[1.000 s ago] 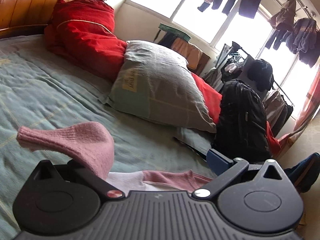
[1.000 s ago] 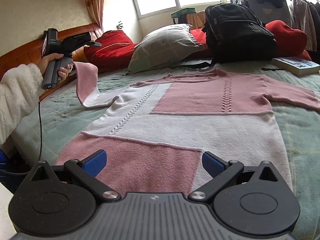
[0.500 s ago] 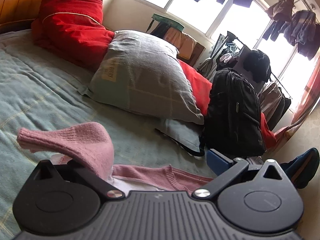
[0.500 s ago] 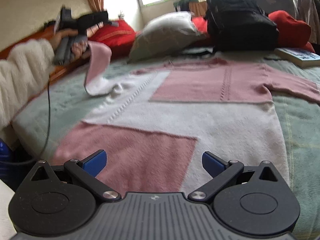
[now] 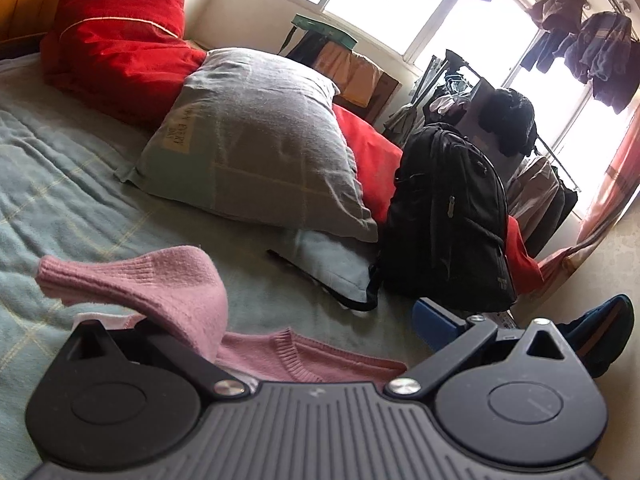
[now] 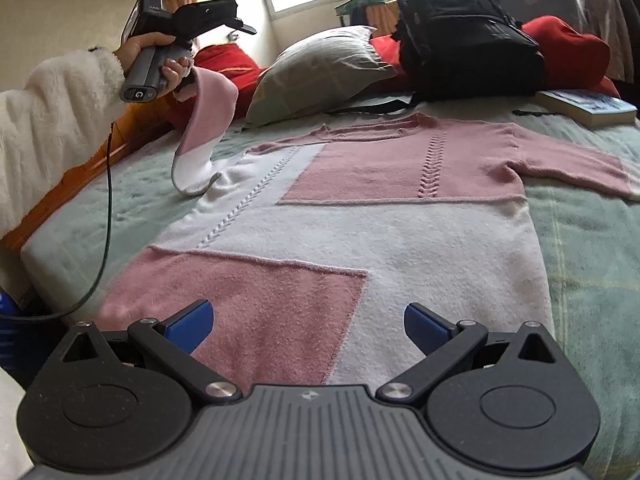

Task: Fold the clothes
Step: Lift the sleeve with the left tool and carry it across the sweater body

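On a green-blanketed bed (image 6: pixel 592 240) backed by one grey pillow (image 6: pixel 320 68) and one black backpack (image 6: pixel 468 32), a single pink-and-white sweater (image 6: pixel 360 216) lay flat, its long axis running from 6 to 12 o'clock ahead of the right gripper (image 6: pixel 308 326), whose jaws hung spread and empty above the hem. The left gripper (image 6: pixel 188 80), at 10 o'clock, pinched one sleeve (image 6: pixel 204 128) aloft; the body lay toward 3 o'clock of it. The other sleeve stayed flat.

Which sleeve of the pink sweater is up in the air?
The sleeve by the wooden bed edge, on the picture's left. The left gripper lifts its cuff off the bed, while the other sleeve, near the book, lies flat.
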### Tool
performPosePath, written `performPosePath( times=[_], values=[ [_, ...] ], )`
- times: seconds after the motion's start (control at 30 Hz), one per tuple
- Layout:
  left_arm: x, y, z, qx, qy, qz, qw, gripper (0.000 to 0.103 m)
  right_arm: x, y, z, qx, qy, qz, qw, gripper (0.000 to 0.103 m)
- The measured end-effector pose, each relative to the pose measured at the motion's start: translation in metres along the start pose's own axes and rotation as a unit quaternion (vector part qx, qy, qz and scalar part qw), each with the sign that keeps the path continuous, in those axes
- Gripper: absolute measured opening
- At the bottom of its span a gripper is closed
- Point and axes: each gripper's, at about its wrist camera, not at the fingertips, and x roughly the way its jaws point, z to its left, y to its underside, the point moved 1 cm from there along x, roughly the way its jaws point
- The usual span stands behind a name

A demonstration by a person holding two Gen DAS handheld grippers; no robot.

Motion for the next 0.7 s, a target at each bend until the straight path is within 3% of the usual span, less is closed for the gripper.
performPosePath(
  times=[0.37, 0.7],
  values=[
    [0.019, 0.005, -0.045, 0.015, 0.012, 0.018, 0.9996, 0.102, -0.007, 0.005, -0.015, 0.022, -0.002, -0.012, 1.0, 0.103],
    [0.039, 0.014, -0.082, 0.032, 0.014, 0.032, 0.9989, 0.102, -0.005, 0.01, -0.018, 0.009, 0.002, 0.011, 1.0, 0.103]
  ],
)
